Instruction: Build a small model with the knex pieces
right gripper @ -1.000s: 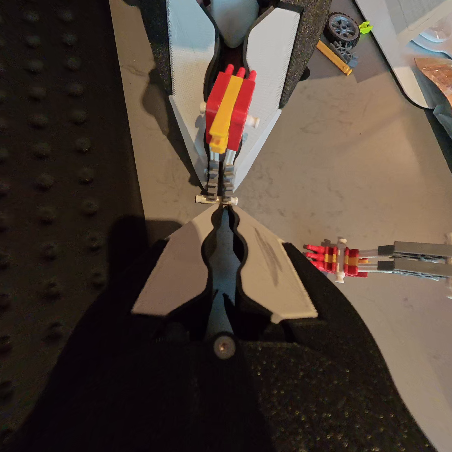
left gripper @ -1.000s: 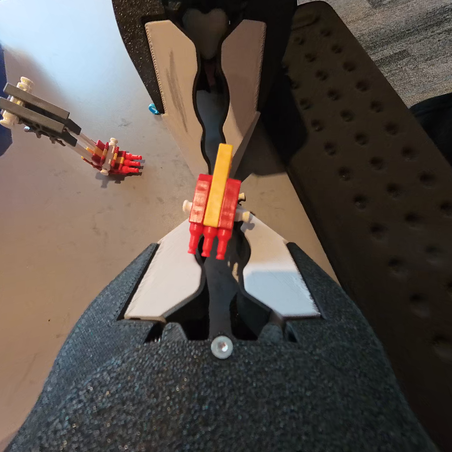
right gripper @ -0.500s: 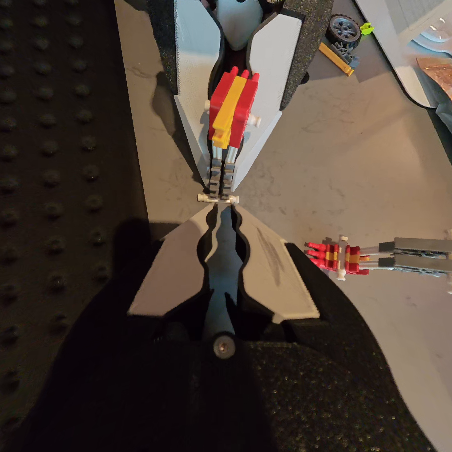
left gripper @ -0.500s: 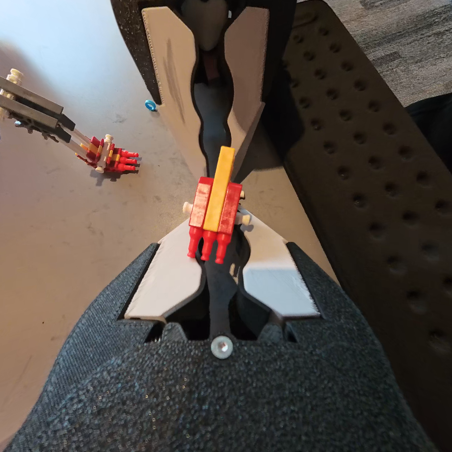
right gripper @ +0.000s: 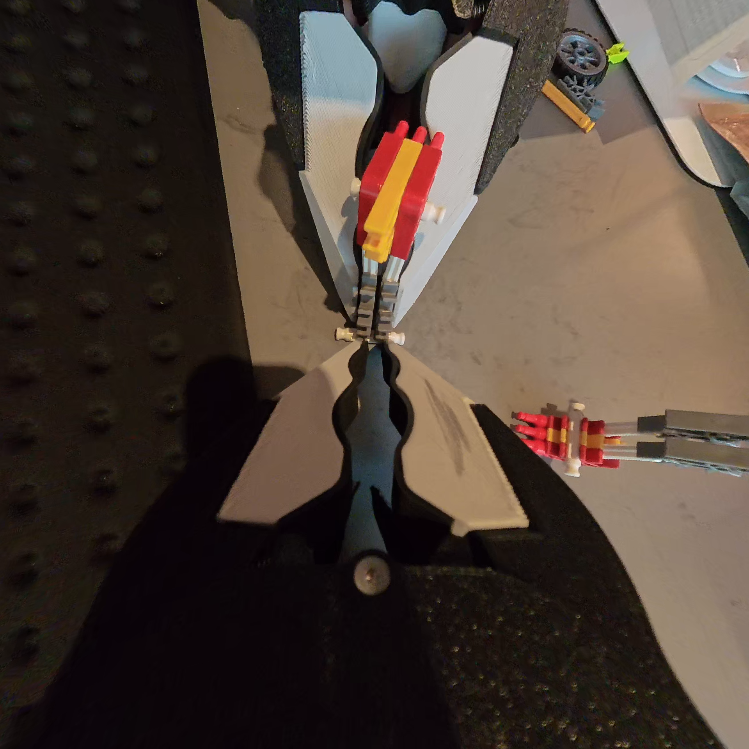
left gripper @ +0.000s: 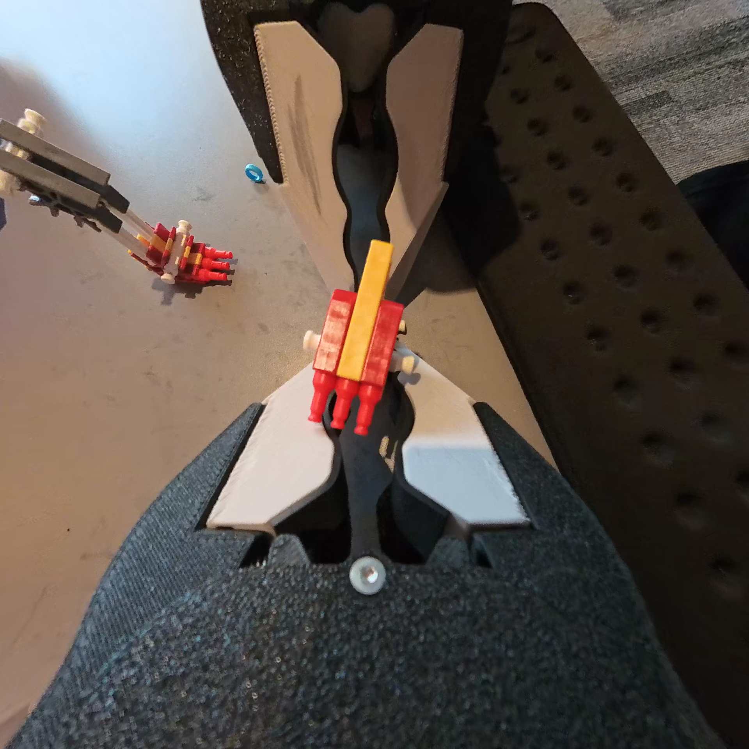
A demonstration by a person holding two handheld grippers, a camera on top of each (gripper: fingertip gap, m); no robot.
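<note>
A toy brick assembly [left gripper: 358, 336] has a red and yellow block with three red pins, white rods and grey beams. My left gripper [left gripper: 360, 373] is shut on it, and the block rides on top of the fingers. My right gripper [right gripper: 368, 344] faces the left one tip to tip. It is shut on the grey beam end [right gripper: 371, 312] by the white cross pin. In the right wrist view the block [right gripper: 391, 194] lies between the left gripper's fingers [right gripper: 328, 162]. A second, like assembly [left gripper: 178, 253] lies on the table; it also shows in the right wrist view [right gripper: 567, 437].
A black dimpled mat [left gripper: 608, 283] lies along one side of the grey table [left gripper: 121, 405]; it also shows in the right wrist view [right gripper: 81, 202]. A small blue ring [left gripper: 254, 173] lies on the table. A toy wheel [right gripper: 581, 54], yellow beam [right gripper: 567, 107] and white tray edge [right gripper: 656, 101] are farther off. The tips of both grippers are at nearly the same place.
Both grippers, with the assembly between them, have shifted slightly over the table. The blue ring has come out from behind the right gripper. Both grips are unchanged.
</note>
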